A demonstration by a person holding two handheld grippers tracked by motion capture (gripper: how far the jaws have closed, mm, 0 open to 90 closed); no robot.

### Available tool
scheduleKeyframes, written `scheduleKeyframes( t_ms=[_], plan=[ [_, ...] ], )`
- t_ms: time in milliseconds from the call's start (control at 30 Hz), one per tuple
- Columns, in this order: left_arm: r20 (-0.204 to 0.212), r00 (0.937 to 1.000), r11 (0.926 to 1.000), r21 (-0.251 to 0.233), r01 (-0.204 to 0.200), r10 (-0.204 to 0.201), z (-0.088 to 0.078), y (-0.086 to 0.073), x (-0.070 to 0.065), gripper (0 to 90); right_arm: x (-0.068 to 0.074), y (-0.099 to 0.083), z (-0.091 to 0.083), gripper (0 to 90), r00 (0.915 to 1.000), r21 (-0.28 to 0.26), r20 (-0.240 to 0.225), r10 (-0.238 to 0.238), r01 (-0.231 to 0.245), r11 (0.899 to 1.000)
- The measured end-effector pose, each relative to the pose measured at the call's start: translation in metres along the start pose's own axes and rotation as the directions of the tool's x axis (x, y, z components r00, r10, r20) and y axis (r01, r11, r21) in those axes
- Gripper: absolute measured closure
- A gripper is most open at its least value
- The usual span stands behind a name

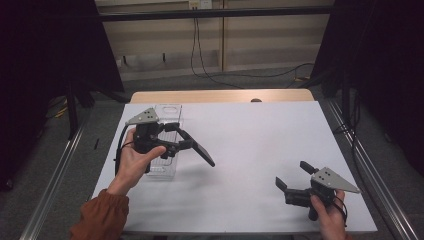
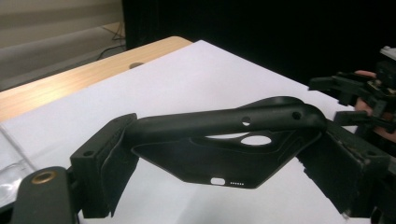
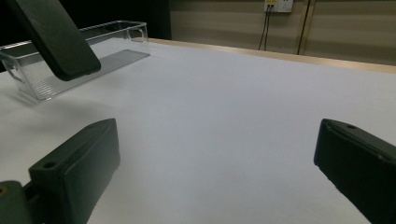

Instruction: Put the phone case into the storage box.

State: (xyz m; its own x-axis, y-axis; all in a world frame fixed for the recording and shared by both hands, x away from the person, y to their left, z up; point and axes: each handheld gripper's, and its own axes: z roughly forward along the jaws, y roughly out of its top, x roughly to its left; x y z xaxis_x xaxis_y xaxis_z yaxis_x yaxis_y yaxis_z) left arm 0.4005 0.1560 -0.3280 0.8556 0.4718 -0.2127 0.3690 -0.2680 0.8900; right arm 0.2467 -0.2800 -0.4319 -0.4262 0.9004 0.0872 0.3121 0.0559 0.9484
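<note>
On the white table (image 1: 250,150), beside a clear plastic bin (image 1: 167,142), the left gripper (image 1: 187,137) clamps a black phone case (image 2: 219,149) aloft by its edges; the flexing shell could slip free. The right gripper (image 1: 295,175) rests wide open.

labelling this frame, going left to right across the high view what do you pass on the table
clear plastic tray → left gripper → black phone case held in its fingers → right gripper

A lab recording bay: black curtains (image 1: 40,75) flank a white-topped desk (image 1: 260,135), metal rails (image 1: 55,175) run alongside, cables (image 1: 210,70) cross the carpet.
</note>
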Motion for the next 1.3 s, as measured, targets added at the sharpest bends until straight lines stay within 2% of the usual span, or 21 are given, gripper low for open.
scheduleKeyframes(
  t_ms=[333, 567, 700, 933, 1133, 1300],
  plan=[
    [-0.085, 0.9964, 1.0000, -0.006, 0.006, -0.007, -0.014, 0.023, 0.010, 14.7, -0.003, 0.000, -0.001, 0.0, 0.9997, -0.010, 0.021, -0.009, 0.010, 1.000],
    [-0.167, 0.9859, 0.9999, -0.007, 0.015, -0.016, -0.029, 0.035, 0.021, 14.7, -0.004, 0.001, -0.002, 0.0, 0.9996, -0.012, 0.028, -0.007, 0.007, 1.000],
    [-0.219, 0.9755, 0.9997, -0.007, 0.025, -0.026, -0.036, 0.039, 0.030, 14.8, -0.004, 0.001, -0.002, 0.0, 0.9996, -0.012, 0.026, -0.005, 0.006, 1.000],
    [-0.278, 0.9592, 0.9985, -0.017, 0.052, -0.054, -0.047, 0.044, 0.042, 14.8, -0.004, 0.001, -0.002, 0.0, 0.9995, -0.016, 0.030, -0.011, 0.012, 1.000],
    [-0.347, 0.9351, 0.9974, -0.018, 0.070, -0.072, -0.048, 0.050, 0.052, 14.8, -0.004, 0.001, -0.001, 0.0, 0.9996, -0.013, 0.026, -0.012, 0.013, 1.000],
    [-0.403, 0.9112, 0.9960, -0.010, 0.089, -0.086, -0.045, 0.055, 0.063, 14.8, -0.004, 0.000, 0.000, 0.0, 0.9996, -0.011, 0.021, -0.018, 0.018, 1.000]
  ],
)
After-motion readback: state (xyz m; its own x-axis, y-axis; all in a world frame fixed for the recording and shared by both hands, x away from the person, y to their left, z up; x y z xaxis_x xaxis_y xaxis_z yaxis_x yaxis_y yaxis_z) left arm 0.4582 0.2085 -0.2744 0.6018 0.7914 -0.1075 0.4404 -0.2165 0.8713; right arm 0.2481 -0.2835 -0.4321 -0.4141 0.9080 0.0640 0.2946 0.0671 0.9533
